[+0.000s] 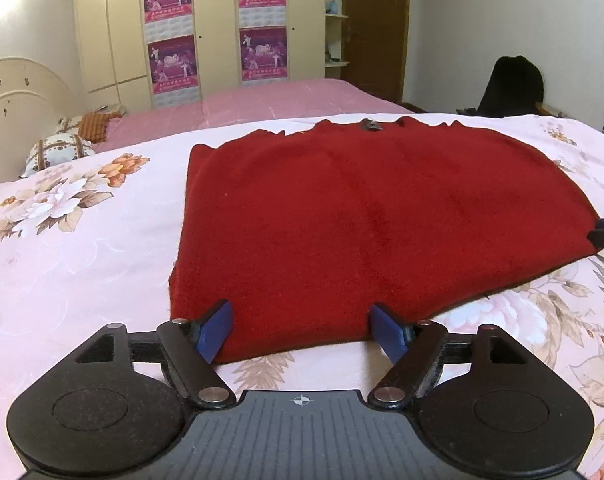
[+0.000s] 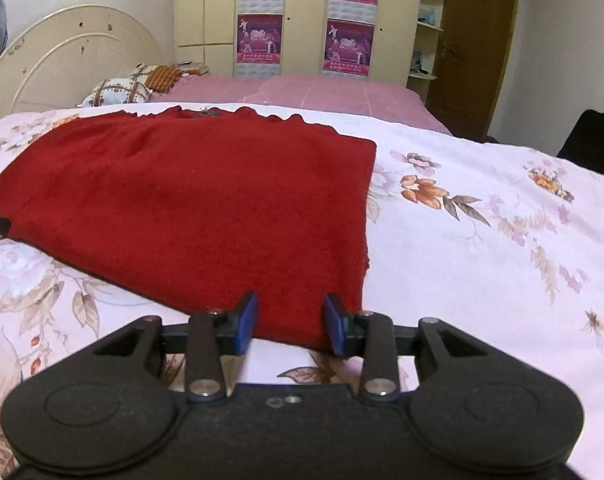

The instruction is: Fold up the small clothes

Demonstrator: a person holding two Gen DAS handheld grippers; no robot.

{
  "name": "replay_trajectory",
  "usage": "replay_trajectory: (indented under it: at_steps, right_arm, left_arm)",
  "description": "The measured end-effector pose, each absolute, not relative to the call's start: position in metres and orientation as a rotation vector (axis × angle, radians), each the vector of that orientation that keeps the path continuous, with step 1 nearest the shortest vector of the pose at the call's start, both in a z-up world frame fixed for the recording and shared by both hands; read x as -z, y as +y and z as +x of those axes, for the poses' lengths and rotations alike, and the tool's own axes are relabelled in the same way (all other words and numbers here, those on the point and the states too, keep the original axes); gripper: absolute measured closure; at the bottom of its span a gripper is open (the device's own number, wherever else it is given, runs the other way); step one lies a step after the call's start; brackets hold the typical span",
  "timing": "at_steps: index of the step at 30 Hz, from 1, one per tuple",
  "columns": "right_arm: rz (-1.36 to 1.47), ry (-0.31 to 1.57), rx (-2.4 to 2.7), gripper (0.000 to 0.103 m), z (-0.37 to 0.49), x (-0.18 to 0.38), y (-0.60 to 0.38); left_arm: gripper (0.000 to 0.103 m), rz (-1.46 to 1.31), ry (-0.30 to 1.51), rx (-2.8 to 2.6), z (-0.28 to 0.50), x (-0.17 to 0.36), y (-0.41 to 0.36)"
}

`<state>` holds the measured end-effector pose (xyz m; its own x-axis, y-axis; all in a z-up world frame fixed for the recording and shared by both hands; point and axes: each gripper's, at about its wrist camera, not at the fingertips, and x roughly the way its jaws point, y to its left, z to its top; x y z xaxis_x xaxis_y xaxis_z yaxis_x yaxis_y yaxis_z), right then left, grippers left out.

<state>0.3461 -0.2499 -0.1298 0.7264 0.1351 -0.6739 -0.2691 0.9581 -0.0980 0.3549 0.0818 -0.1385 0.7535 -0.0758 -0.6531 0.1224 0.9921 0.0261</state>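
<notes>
A red knitted garment (image 1: 361,208) lies flat on the floral quilt (image 1: 62,248), neckline at the far side. In the left wrist view my left gripper (image 1: 300,312) is wide open at the garment's near left corner, its blue pads (image 1: 218,330) on either side of the hem and pressing nothing. In the right wrist view the same garment (image 2: 190,200) spreads to the left. My right gripper (image 2: 290,300) stands narrower but open over the near right corner, with the cloth lying flat between its pads (image 2: 246,322). Each gripper's tip shows at the edge of the other's view.
The quilt (image 2: 481,240) covers a wide bed, with a pink sheet (image 1: 270,100) behind it. Pillows (image 2: 118,90) lie by the cream headboard (image 2: 70,52). A wardrobe with posters (image 1: 174,56), a brown door (image 2: 473,40) and a dark chair (image 1: 509,84) stand beyond.
</notes>
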Motion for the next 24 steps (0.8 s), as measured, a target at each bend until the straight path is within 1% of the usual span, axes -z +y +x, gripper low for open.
replay_trajectory:
  at_steps: [2,4,8,11,14,17,20,21,22,24]
  right_arm:
    - [-0.188,0.726,-0.225,0.068,0.348,0.130,-0.249]
    - [-0.173,0.745,-0.217,0.068,0.350,0.125,-0.249]
    - [-0.097,0.707,-0.225,0.067,0.335,0.106,-0.248]
    - [-0.070,0.713,-0.251,0.067,0.333,0.104,-0.241]
    - [-0.046,0.711,-0.283,0.068,0.332,0.102,-0.230]
    - [-0.025,0.708,-0.310,0.068,0.331,0.100,-0.219]
    - [0.002,0.713,-0.329,0.068,0.332,0.098,-0.213]
    - [0.017,0.715,-0.334,0.068,0.334,0.096,-0.213]
    - [0.035,0.717,-0.336,0.068,0.335,0.096,-0.213]
    - [0.074,0.723,-0.336,0.071,0.339,0.095,-0.214]
  left_arm:
    - [0.026,0.063,0.727,0.085,0.354,0.132,0.080]
    - [0.026,0.033,0.707,0.068,0.344,0.119,0.080]
    - [0.026,-0.164,0.687,0.069,0.324,0.108,0.095]
    - [0.026,-0.315,0.708,0.044,0.320,0.115,0.107]
    - [0.027,-0.589,0.736,0.022,0.320,0.132,0.128]
    - [0.027,-0.861,0.695,-0.013,0.319,0.152,0.148]
    - [0.027,-0.968,0.653,-0.028,0.325,0.163,0.155]
    - [0.029,-0.979,0.638,-0.032,0.328,0.166,0.156]
    - [0.035,-0.989,0.628,-0.038,0.333,0.168,0.155]
    - [0.039,-1.022,0.606,-0.049,0.340,0.175,0.158]
